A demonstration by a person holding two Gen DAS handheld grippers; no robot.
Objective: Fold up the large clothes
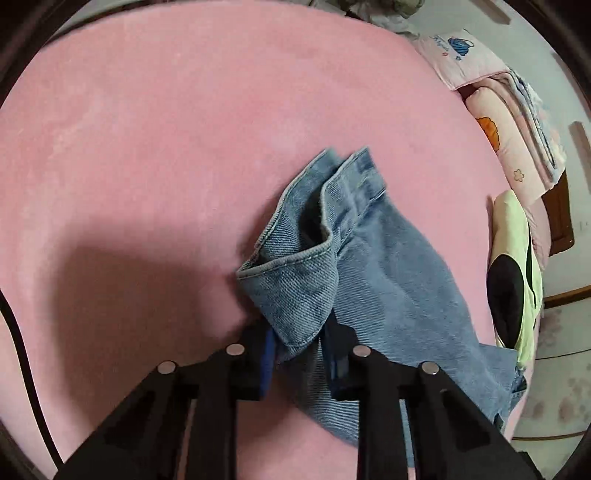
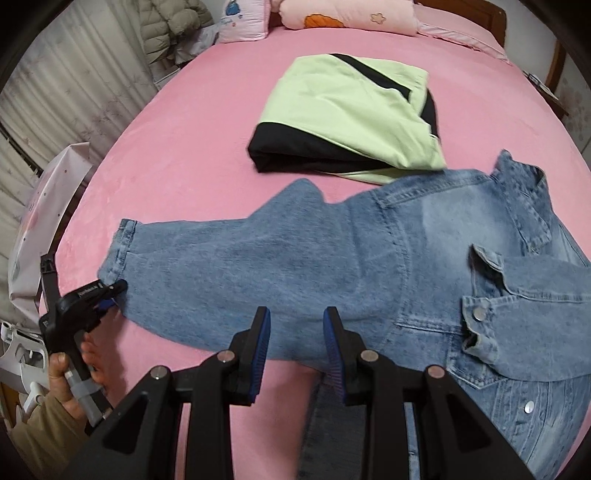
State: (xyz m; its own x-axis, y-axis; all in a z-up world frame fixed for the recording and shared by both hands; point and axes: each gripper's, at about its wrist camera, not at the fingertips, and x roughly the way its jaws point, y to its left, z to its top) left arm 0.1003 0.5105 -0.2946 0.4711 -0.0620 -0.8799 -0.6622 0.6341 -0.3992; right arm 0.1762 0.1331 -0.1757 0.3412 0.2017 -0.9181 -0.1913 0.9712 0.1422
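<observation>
One denim jacket (image 2: 332, 266) lies spread on the pink bed (image 2: 192, 155), its sleeve stretched out toward the bed's left edge and its collar and buttoned chest pockets on the right side. One folded green and black garment (image 2: 351, 122) rests on the bed just behind the jacket, its near corner touching the jacket's shoulder, so I count two garments in the working area. Two pillows (image 2: 347, 14) lie at the head of the bed, behind the green garment.

I judge the jacket to be rather heavy for clothing and fairly stiff: the denim holds thick ridges at the cuff (image 1: 291, 280) and does not collapse flat. It is not slippery and not fragile, but the doubled seams are thick. The best places to take hold seem to be the hemmed edges, such as the cuff, the shoulder seam or the bottom hem, because one layer there will pull the whole panel without stretching.

The left gripper (image 1: 299, 354), held in a hand (image 2: 70, 373), has its jaws closed on the cuff end of the sleeve; in the left wrist view the denim is pinched between the blue pads. The right gripper (image 2: 297, 350) hovers over the near edge of the jacket, at the middle of the sleeve. Its jaws stand partly apart and I see no cloth pressed between them, so it holds nothing. I think the sleeve fold toward the jacket's body is the step in hand.
</observation>
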